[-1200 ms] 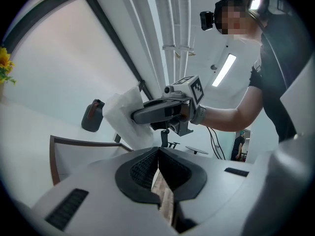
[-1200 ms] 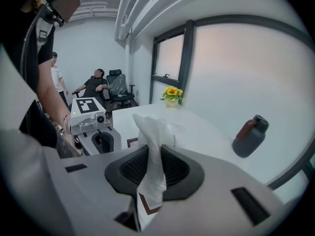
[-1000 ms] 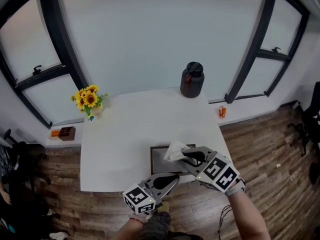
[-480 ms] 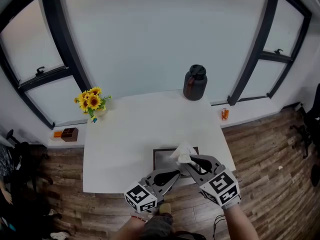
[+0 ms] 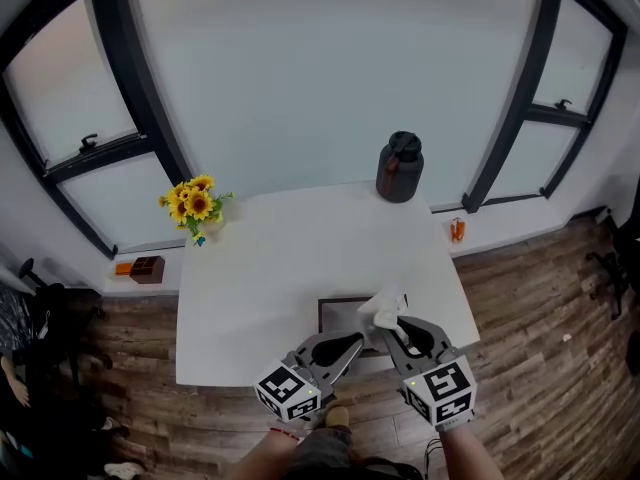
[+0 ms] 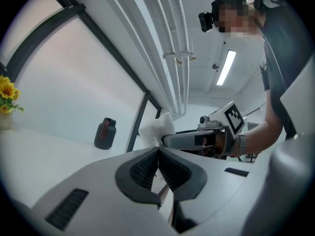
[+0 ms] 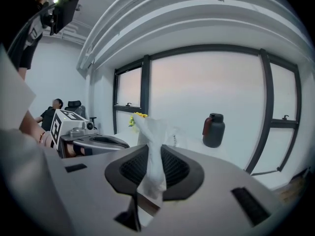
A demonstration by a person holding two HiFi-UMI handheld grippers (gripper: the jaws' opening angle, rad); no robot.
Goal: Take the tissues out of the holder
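White tissue (image 7: 150,129) pinched in right gripper (image 7: 153,156) fingers, left gripper (image 6: 158,152) fingers together, holder (image 5: 338,314) probably head view only

Crumpled white tissue (image 5: 385,311) above dark holder (image 5: 323,320)

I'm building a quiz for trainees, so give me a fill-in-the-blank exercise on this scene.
The right gripper is shut on a ____.
The sunflowers stand at the table's far ____ corner.
The dark jug stands at its far ____ corner.
Missing: tissue; left; right.
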